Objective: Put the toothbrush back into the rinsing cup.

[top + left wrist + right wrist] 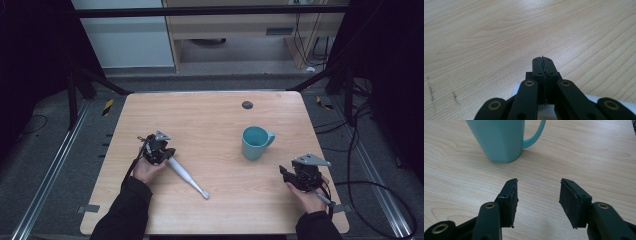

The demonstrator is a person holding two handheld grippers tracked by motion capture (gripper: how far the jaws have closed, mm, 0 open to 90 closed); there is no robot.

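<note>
Hands in dark sleeves come in from the near edge of the light wood-grain table [215,115], each holding a black two-jaw gripper. The left gripper [159,148] sits low over the table on the person's left side; in the left gripper view [543,65] its jaws are pressed flat together with nothing between them. A slim white electric-toothbrush-shaped handle [187,176] lies flat on the wood, its thick end tucked right under this gripper and its thin tip pointing away toward the near right. A pale strip of that handle [524,88] shows beneath the closed jaws in the left gripper view.

The right gripper [295,175] rests near the table's right near corner, well apart from the left one. In the right gripper view [538,192] its jaws stand wide apart, bare wood between the two ridged pads, gripping nothing.

Beyond the right gripper's jaws, a little to their left, stands an upright teal ceramic mug [255,142], empty as far as the high view shows, its handle turned to the right. In the right gripper view the mug [499,140] is near but not touching the jaws.

Farther off, past the mug, a small dark round disc [247,105] sits flush near the table's far edge.
</note>
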